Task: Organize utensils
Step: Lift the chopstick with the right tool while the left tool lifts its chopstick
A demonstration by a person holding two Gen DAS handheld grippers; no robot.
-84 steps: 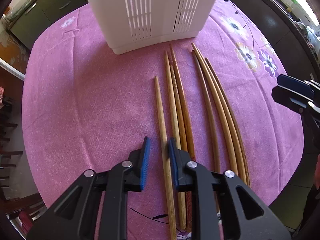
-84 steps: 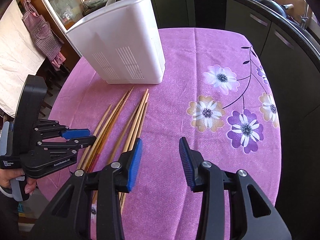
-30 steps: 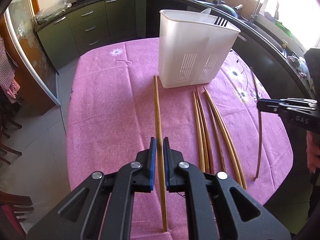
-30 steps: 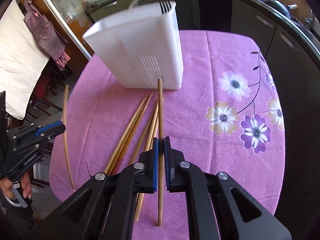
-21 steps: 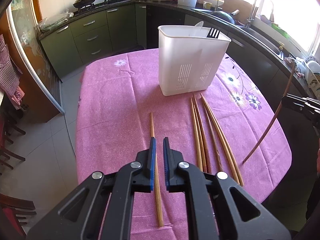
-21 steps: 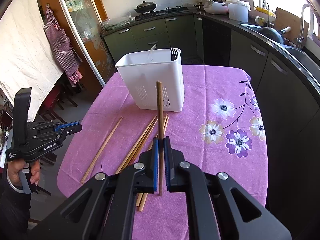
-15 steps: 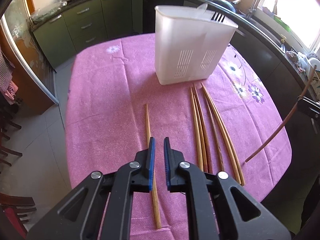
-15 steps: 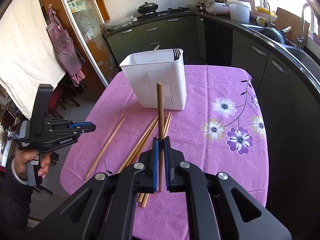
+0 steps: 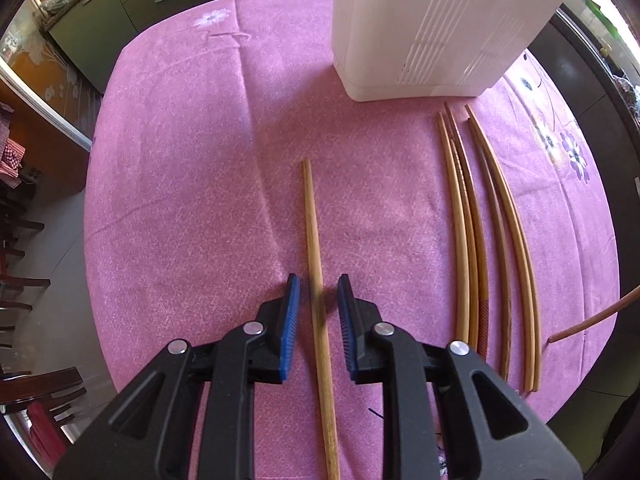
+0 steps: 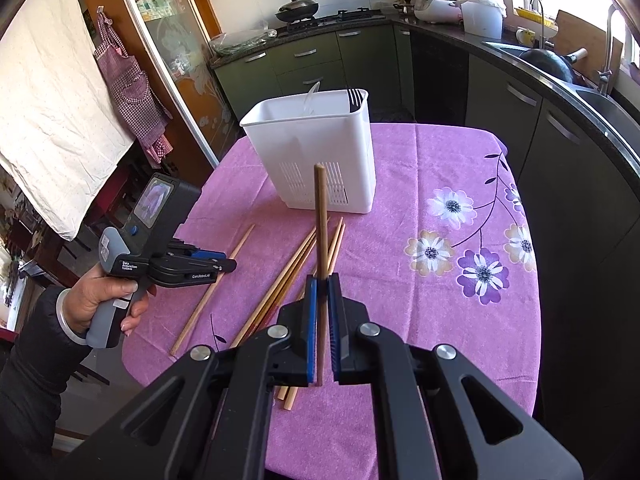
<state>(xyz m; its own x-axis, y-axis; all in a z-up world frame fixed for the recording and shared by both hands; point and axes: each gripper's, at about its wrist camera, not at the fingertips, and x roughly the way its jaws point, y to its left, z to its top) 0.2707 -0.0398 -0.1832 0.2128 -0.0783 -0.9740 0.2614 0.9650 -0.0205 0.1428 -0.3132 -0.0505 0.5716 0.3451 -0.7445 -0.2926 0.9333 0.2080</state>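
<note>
My left gripper (image 9: 318,290) is open low over the pink table, its blue pads either side of a single chopstick (image 9: 314,248) that lies on the cloth; it also shows in the right wrist view (image 10: 212,260). My right gripper (image 10: 322,280) is shut on a darker chopstick (image 10: 321,216) and holds it upright above the table; its tip shows in the left wrist view (image 9: 592,320). Several more chopsticks (image 9: 480,232) lie side by side to the right. The white slotted utensil holder (image 10: 316,152) stands at the far side, a fork and a spoon in it.
The table has a pink cloth (image 10: 440,300) with flower prints on its right side. Dark kitchen cabinets (image 10: 540,128) run behind and to the right. Wooden chairs (image 9: 24,300) stand by the table's left edge.
My left gripper dropped its chopstick onto the cloth, then came down low over it and opened around it. My right gripper lifted its chopstick upright and holds it.
</note>
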